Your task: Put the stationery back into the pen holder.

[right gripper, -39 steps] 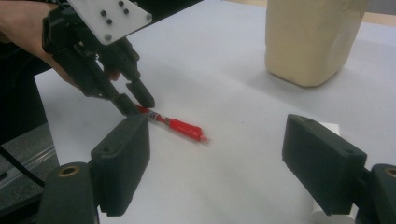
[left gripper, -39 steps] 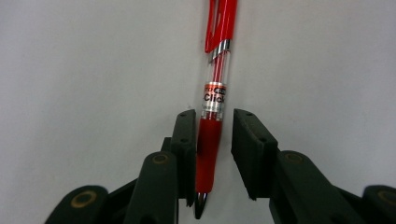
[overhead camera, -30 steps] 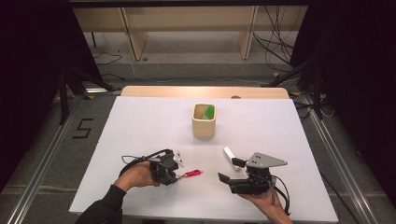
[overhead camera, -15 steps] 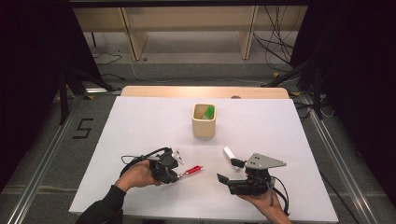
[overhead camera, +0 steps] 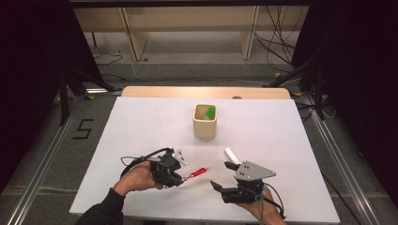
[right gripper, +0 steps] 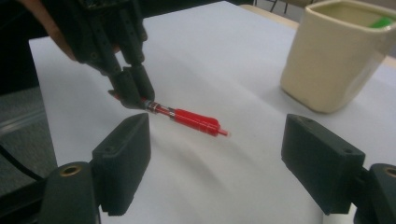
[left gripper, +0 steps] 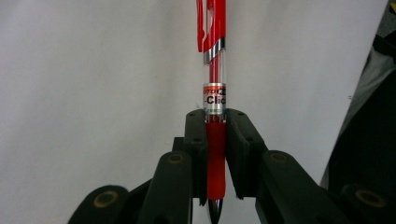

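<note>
Between left gripper fingers: red pen clamped at grip; right gripper spread, empty.

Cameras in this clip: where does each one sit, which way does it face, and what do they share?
High view: fixed above the person's side, looking forward and down on the white table; both hands show, with the left gripper and right gripper.
Left gripper view: rides the left gripper, looking along its jaws, which are shut on the red pen.
Right gripper view: rides the right gripper, jaws wide apart, facing the left gripper and the cream cup.
Shared: the red pen appears in all three; the cup in the high and right gripper views.
</note>
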A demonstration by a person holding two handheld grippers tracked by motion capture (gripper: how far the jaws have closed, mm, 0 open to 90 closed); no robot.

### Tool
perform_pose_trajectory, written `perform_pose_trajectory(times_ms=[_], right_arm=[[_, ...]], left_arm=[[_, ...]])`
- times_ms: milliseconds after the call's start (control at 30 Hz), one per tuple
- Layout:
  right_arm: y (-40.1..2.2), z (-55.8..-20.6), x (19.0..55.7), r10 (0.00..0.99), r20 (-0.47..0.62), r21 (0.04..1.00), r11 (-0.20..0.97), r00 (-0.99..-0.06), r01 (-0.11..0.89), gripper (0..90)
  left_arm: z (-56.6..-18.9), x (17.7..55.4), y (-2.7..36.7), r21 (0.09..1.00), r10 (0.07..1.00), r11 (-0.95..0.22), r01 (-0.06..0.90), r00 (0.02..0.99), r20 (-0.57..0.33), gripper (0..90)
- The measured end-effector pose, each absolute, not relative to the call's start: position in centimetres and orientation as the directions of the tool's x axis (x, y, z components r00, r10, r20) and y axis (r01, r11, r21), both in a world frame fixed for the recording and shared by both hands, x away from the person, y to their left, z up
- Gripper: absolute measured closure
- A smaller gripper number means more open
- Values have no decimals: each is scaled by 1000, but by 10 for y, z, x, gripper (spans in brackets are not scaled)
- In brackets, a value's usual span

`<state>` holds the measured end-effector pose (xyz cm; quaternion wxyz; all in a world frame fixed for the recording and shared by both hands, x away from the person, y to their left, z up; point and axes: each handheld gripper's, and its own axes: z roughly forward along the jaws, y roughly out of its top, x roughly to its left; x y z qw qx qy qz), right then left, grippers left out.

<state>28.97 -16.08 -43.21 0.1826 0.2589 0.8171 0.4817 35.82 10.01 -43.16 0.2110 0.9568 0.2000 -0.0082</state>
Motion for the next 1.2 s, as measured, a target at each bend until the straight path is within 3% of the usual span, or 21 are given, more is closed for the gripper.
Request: perform_pose_trajectory(times_ms=[533, 1200], right_arm=[[-123, -440, 268, 476, -387, 765, 644, -790, 14, 266], [-97, -465, 257, 265, -727, 505, 832, -633, -232, 312]], left_arm=[[-422, 355, 90, 394, 364, -835, 384, 923, -128, 791], [-424, 355, 89, 373, 367, -844, 385, 922, -122, 791]])
